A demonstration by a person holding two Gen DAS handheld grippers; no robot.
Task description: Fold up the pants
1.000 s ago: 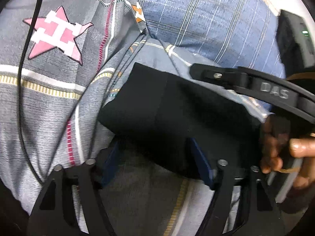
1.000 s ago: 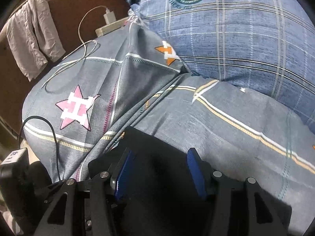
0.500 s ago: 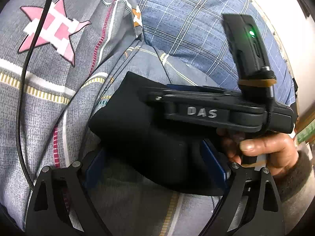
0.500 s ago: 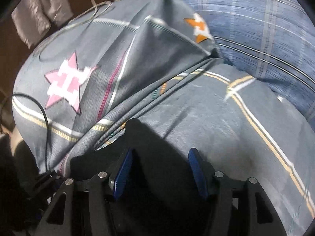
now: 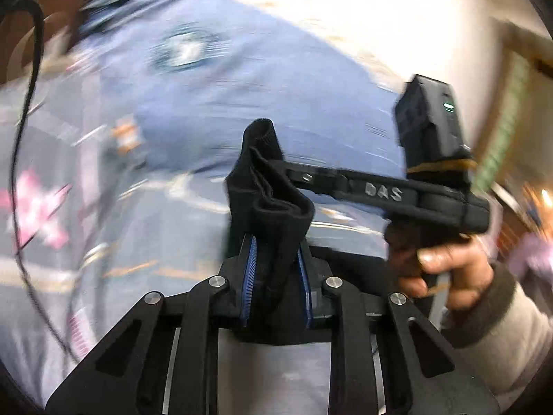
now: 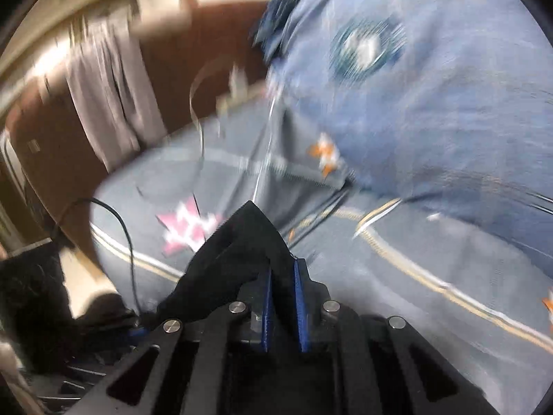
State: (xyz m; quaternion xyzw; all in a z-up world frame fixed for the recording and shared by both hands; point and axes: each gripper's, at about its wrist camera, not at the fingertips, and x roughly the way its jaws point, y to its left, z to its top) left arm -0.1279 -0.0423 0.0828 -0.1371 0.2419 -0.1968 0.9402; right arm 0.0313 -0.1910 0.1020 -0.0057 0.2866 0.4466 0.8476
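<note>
The pants (image 5: 273, 214) are black, of a soft knit fabric, bunched into thick folds; in the left wrist view a doubled, rolled edge stands upright, its top a narrow tab with a stitched hem; in the right wrist view the same cloth (image 6: 249, 242) rises to a pointed corner, a creased flap falling away to the left; both parts are lifted off the bed.

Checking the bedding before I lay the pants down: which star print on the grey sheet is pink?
The big pink star just beyond the black pants, at the sheet's left. The small star farther back, by the blue plaid pillow, is orange.
</note>
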